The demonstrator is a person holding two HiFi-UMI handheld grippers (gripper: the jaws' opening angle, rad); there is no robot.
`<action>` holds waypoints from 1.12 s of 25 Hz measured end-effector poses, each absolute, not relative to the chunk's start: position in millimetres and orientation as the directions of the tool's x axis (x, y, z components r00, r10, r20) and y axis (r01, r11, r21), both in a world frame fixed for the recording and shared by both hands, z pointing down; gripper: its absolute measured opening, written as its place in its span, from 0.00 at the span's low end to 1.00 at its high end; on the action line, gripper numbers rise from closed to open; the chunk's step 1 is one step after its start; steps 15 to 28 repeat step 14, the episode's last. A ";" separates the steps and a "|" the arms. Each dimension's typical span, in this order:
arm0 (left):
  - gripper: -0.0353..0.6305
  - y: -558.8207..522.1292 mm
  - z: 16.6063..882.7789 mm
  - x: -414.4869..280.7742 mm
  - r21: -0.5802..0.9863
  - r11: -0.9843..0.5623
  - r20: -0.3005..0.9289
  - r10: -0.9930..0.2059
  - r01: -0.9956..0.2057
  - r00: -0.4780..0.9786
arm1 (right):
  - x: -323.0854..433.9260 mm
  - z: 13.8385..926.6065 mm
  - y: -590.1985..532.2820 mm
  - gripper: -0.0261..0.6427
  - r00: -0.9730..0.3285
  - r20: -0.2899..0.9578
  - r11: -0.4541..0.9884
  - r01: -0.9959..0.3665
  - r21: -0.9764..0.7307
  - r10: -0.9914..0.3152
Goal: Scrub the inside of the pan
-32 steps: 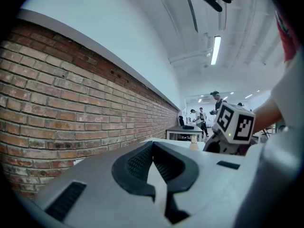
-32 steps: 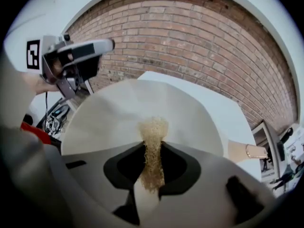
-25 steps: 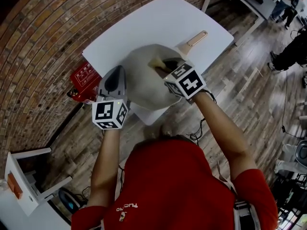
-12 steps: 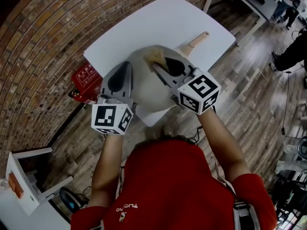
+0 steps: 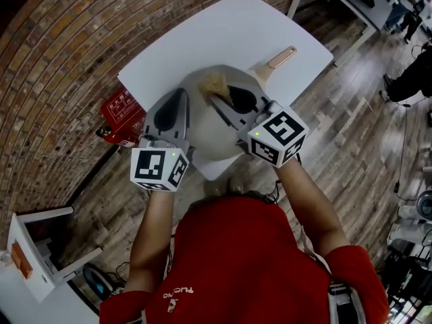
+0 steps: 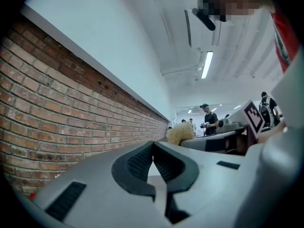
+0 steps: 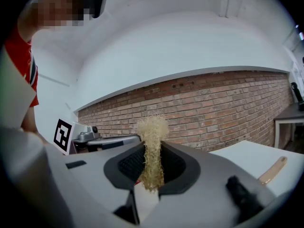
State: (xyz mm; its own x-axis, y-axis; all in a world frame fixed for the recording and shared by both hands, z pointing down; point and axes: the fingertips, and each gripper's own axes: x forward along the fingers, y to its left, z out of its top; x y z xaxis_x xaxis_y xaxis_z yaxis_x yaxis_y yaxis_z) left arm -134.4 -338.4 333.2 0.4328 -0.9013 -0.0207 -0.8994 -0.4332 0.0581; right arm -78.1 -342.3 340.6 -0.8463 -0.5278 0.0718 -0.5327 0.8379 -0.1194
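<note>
A pale grey pan (image 5: 206, 137) with a tan wooden handle (image 5: 280, 57) sits on the white table (image 5: 223, 32), and its near side hangs over the table's front edge. My right gripper (image 5: 217, 97) reaches over the pan from the right, shut on a tan fibrous scrubber (image 5: 216, 84) at the pan's far inner side. In the right gripper view the scrubber (image 7: 152, 151) stands pinched between the jaws. My left gripper (image 5: 179, 94) lies over the pan's left edge. Its jaws (image 6: 153, 145) are shut, with nothing visible between them.
A red box (image 5: 121, 112) lies on the wooden floor beside the brick wall, left of the table. A white stand (image 5: 27, 262) is at the lower left. Other tables and people (image 5: 412, 73) are at the far right.
The right gripper's marker cube swung back to the right and the scrubber shifted slightly toward the pan's far side. The left gripper moved a little farther forward along the pan's left edge.
</note>
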 end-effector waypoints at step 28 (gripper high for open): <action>0.07 -347.0 335.0 -146.6 0.057 -0.427 -0.015 -0.904 -0.902 0.427 | -92.0 338.3 -348.9 0.17 -0.857 0.067 0.848 -0.515 -0.125 -0.511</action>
